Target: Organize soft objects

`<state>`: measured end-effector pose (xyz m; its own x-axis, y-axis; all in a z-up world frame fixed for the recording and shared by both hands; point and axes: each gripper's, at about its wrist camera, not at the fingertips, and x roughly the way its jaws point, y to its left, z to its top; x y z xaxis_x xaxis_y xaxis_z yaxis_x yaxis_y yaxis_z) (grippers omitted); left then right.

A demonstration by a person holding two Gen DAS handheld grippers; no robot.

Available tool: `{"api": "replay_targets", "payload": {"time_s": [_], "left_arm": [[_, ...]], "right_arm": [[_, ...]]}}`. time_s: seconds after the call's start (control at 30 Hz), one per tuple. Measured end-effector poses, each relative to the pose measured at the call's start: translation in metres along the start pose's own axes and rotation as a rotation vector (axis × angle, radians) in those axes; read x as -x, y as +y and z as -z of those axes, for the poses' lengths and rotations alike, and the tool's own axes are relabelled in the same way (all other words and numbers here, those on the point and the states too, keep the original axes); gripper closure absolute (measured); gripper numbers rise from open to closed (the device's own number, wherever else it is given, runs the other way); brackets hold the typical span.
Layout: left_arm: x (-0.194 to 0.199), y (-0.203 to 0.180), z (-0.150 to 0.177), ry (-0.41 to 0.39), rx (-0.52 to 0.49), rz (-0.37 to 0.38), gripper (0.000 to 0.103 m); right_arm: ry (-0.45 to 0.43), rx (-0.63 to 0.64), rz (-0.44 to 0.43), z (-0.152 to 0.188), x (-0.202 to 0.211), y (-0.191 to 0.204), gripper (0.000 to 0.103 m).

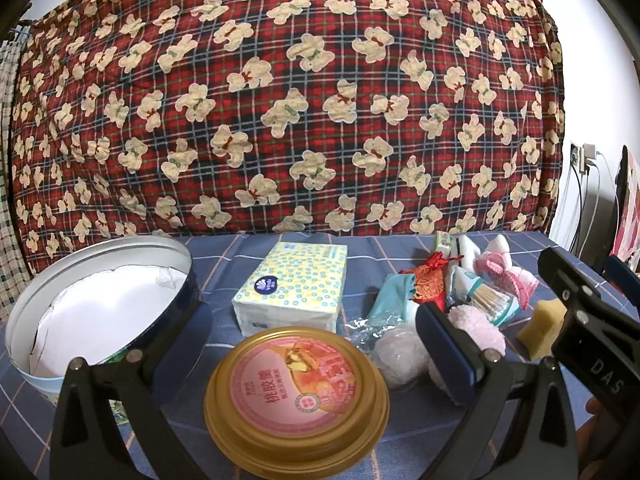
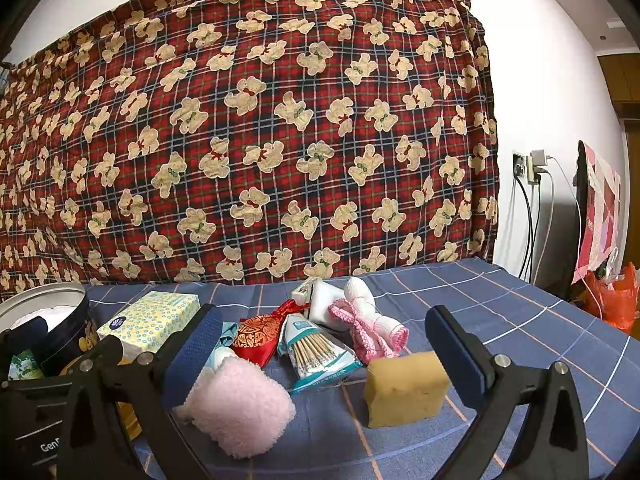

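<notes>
On a blue checked cloth, an open round tin sits left of a tissue pack, the landmark here. The left gripper hovers with jaws spread over a gold-rimmed lid just in front of the pack. Right of the pack, the right gripper gapes, holding nothing, around a pink fluffy cloth and yellow sponge (small soft items clustered behind).

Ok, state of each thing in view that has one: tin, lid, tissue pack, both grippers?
Round metal tin: open, white lining inside.
Gold-rimmed pink lid: off, flat on the blue checked cloth.
Yellow dotted tissue pack: sealed, lying flat.
Left gripper: open, empty.
Right gripper: open, empty, pink fluffy towel and yellow sponge ahead.
</notes>
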<state>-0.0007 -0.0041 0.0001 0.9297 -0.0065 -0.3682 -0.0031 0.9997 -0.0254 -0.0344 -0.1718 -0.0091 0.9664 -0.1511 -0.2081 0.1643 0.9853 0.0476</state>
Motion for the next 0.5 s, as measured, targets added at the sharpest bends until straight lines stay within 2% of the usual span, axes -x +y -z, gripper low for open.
{"api": "replay_targets", "payload": {"time_s": [0.5], "left_arm": [[-0.0006, 0.0002, 0.0007, 0.0, -0.002, 0.0, 0.0]], "right_arm": [[0.003, -0.001, 0.001, 0.0005, -0.001, 0.0004, 0.0]]}}
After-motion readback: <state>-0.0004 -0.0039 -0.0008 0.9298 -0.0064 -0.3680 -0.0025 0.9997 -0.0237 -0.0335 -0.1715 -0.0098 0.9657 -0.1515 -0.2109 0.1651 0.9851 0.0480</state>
